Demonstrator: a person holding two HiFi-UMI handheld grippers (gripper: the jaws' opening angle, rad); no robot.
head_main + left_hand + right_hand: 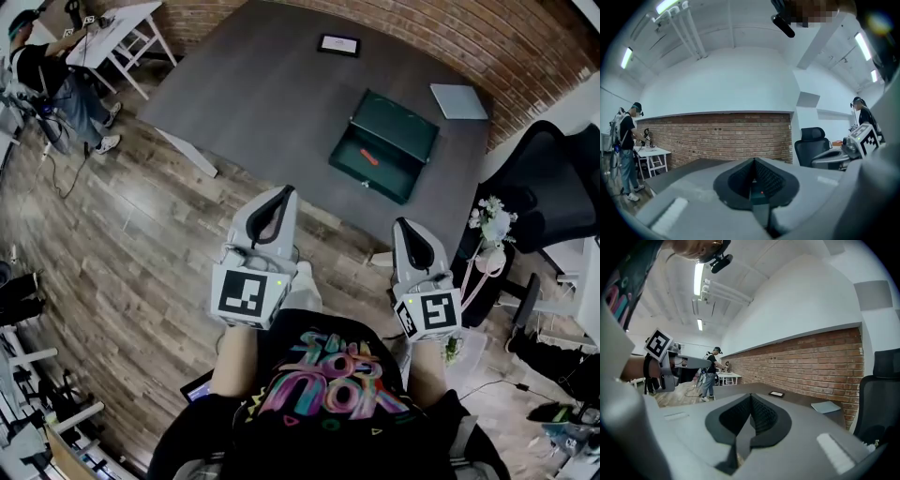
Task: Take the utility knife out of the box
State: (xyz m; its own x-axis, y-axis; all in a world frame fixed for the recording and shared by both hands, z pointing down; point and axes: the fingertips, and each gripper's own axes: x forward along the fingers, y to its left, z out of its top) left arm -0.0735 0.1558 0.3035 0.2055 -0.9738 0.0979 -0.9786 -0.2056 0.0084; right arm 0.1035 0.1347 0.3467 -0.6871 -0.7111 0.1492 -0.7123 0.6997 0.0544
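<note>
Plainly, the utility knife (369, 157) lies in the bottom of the open green box (398, 120), its orange body easy to reach because the lid is thrown back. The box sits toward the far right of the dark worktop (253, 94). A small tablet (338, 44) and a pale pad (459, 100) lie well apart from it, so nothing crowds the approach. Both claws hang near the person's chest, well away from the box. The left claw (279, 194) and the right claw (405, 223) each have their jaws pressed together on nothing. One will likely have to open before it goes down to the knife.
</note>
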